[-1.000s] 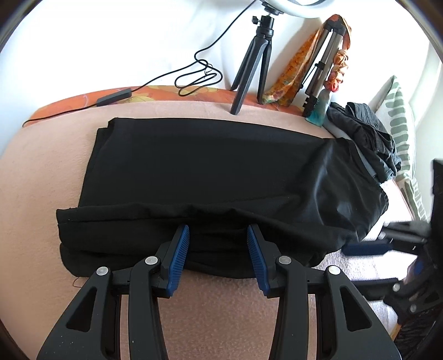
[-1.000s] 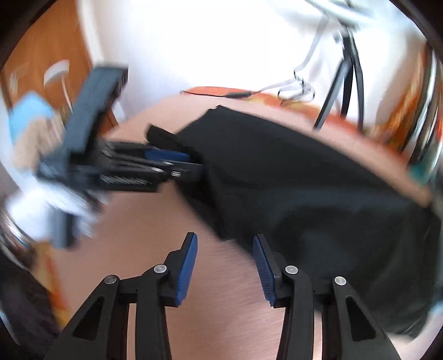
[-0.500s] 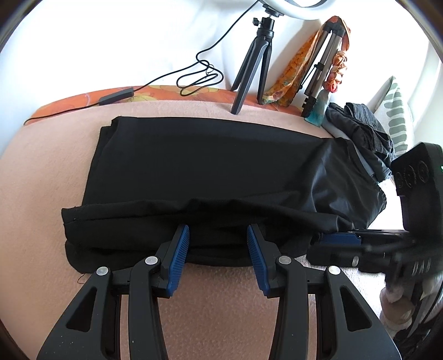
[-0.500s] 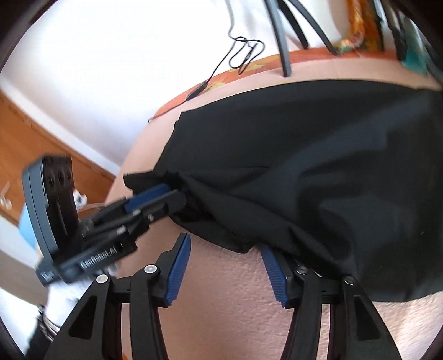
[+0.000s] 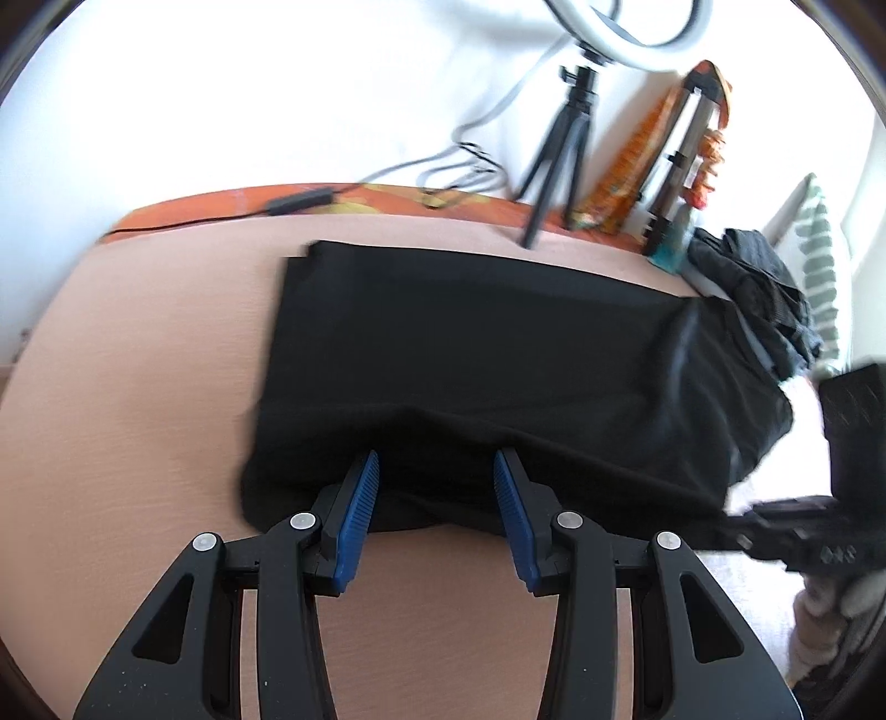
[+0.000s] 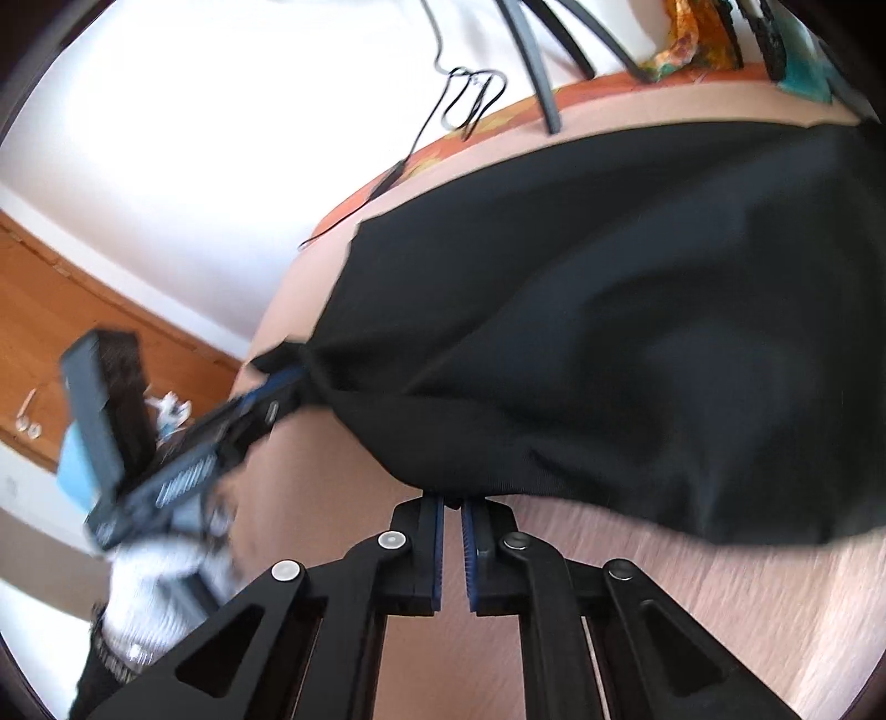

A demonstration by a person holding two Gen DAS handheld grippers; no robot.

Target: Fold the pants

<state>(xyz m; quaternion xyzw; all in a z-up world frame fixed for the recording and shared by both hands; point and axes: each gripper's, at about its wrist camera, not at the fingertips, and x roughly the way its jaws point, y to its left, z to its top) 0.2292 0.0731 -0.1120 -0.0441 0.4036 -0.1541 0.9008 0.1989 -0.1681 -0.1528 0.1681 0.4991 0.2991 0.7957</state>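
Pink bedding (image 5: 138,387) carries the black pants (image 5: 470,360) — limp, light, slack — best pinched along their near edge, where the right gripper (image 6: 453,512) has its jaws clamped on cloth and the left gripper (image 5: 437,498) has its jaws half-open around a bunched fold.

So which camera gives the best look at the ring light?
The left wrist view. It shows the lower arc of the ring light on its tripod behind the pants, with the cable trailing off. The right wrist view only shows the tripod's legs and cable at the top edge; the ring itself is cut off.
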